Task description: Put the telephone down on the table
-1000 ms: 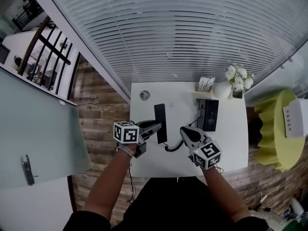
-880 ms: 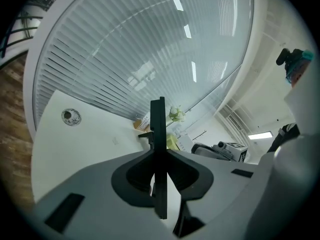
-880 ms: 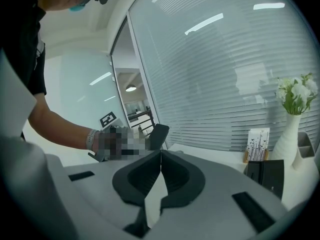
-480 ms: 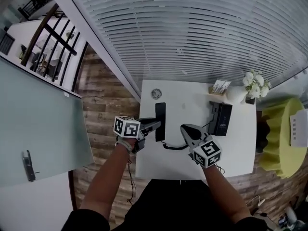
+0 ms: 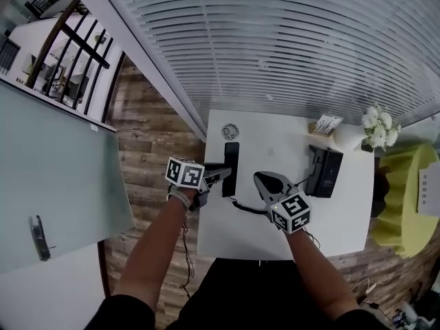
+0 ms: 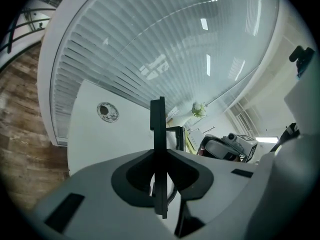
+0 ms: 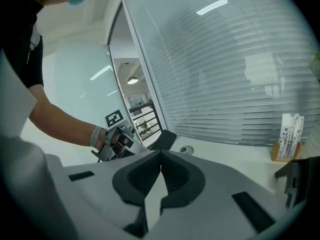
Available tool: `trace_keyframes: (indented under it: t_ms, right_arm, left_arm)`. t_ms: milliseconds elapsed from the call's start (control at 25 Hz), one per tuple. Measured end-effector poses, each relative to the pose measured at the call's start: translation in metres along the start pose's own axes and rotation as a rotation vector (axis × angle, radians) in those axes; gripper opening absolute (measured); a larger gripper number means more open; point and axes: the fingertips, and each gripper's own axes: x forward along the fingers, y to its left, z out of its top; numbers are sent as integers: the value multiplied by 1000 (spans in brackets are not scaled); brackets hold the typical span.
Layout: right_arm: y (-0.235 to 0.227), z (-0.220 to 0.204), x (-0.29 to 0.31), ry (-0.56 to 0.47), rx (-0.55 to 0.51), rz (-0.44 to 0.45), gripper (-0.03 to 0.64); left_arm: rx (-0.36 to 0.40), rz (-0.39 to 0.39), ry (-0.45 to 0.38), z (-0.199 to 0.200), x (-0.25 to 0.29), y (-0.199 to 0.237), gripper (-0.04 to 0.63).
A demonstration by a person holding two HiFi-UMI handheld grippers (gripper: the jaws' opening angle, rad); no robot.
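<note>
Jaws of the left gripper (image 5: 221, 173) clamp the telephone (image 5: 230, 162) low over the bench (image 5: 275, 143); right gripper (image 5: 261, 179) jaws meet, empty. Not released yet.

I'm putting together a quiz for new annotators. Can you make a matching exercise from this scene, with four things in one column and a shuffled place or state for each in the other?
Things
1. black handset
2. telephone base
3. white flowers
4. right gripper

Places or states
A. jaws together, nothing between them
B. clamped edge-on in the left gripper
C. at the far right corner of the table
D. standing on the table's right half, unheld

Pairs: 1-B, 2-D, 3-C, 4-A
</note>
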Motion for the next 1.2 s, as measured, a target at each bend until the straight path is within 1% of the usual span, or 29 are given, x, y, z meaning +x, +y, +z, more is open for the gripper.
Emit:
trace_keyframes:
  t_ms: [160, 400, 600, 840, 1200]
  right_arm:
    - [-4, -9, 16, 22, 15, 4, 21]
    - [-7, -20, 27, 54, 34, 0, 21]
    - [-13, -24, 31, 64, 46, -6, 21]
    - [-21, -26, 35, 68, 62, -14, 21]
    - [-24, -28, 39, 76, 72, -17, 21]
  left_arm:
    - [-8, 11, 8, 7, 3, 16, 77]
    - [-52, 26, 43, -2, 12, 40, 77]
    - [-74, 31, 36, -1, 19, 51, 77]
    - [-81, 29, 54, 1, 29, 59, 81]
    - [-103, 53, 67, 1, 37, 66, 89]
